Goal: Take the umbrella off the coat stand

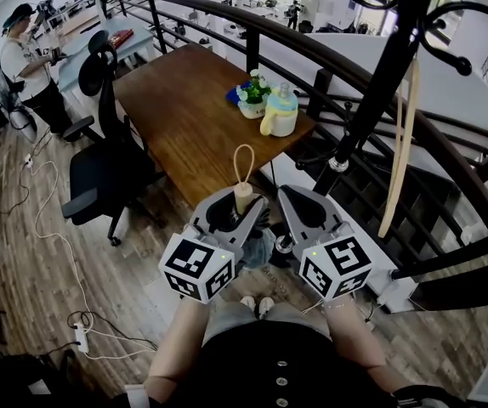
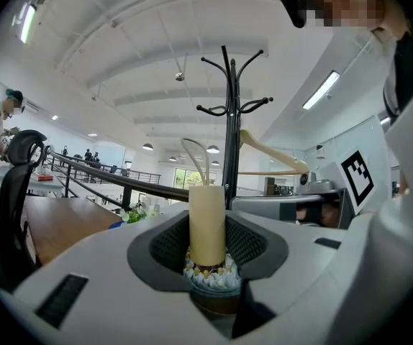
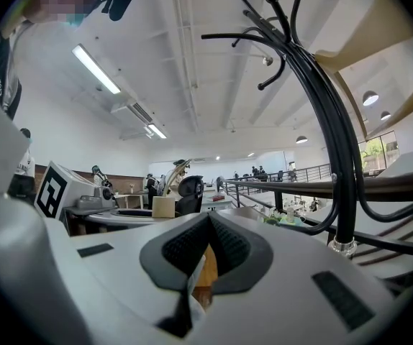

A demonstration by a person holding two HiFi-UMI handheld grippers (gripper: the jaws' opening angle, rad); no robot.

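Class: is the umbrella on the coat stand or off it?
Off: the left gripper clamps the umbrella, apart from the coat stand.

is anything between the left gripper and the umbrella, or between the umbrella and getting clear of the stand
Nothing visible. The left gripper is shut on the umbrella at its handle, and the stand is apart from it, off to the right.

grey moulded left tool (image 1: 242,202) | grey moulded right tool (image 1: 302,198) | black meshed pads (image 2: 170,246) | white cubes (image 1: 197,268), black square markers | black white-buttoned top (image 1: 269,359)
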